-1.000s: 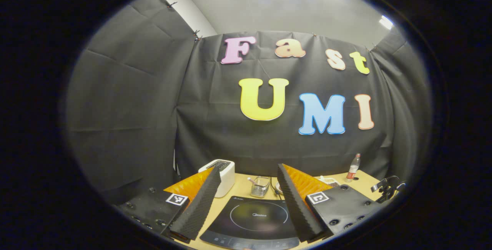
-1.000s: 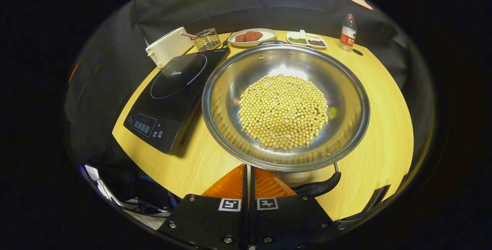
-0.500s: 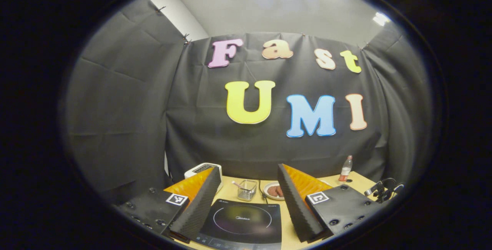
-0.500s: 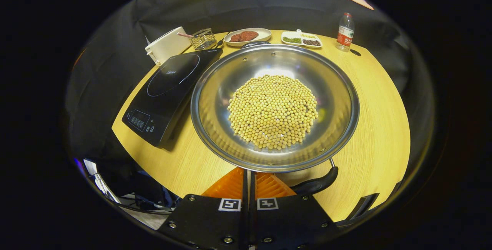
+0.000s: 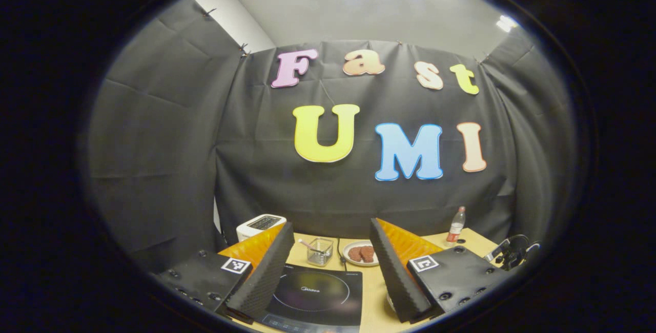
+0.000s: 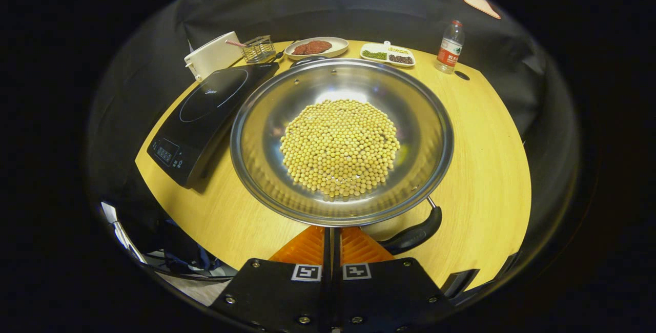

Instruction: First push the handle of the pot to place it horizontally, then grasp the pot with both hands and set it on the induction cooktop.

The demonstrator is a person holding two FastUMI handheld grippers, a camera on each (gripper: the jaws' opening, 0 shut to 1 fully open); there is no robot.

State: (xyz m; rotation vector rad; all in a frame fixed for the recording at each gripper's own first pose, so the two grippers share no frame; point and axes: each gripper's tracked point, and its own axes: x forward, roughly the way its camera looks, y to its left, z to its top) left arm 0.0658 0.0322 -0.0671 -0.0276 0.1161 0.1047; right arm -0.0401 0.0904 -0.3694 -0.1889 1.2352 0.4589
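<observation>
A wide steel pot (image 6: 423,118) holding a heap of yellow soybeans (image 6: 341,146) sits on the wooden table in the right gripper view. Its black handle (image 6: 412,233) sticks out from the near rim, angled to the right. My right gripper (image 6: 332,235) is shut, its orange fingers pressed together with the tips under the pot's near rim, just left of the handle. The black induction cooktop (image 6: 205,102) lies left of the pot. In the left gripper view my left gripper (image 5: 330,271) hangs open above the cooktop (image 5: 312,297), holding nothing.
Along the table's back stand a white toaster (image 6: 212,55), a wire basket (image 6: 258,48), a plate of red patties (image 6: 310,47), a divided dish (image 6: 387,55) and a water bottle (image 6: 448,48). A black clamp-like fitting (image 5: 512,251) shows at the table's right edge.
The left gripper has drawn back, so the cooktop looks smaller and sits further left. In the right gripper view the pot and cooktop have slid left, and the handle stays beside the shut fingers.
</observation>
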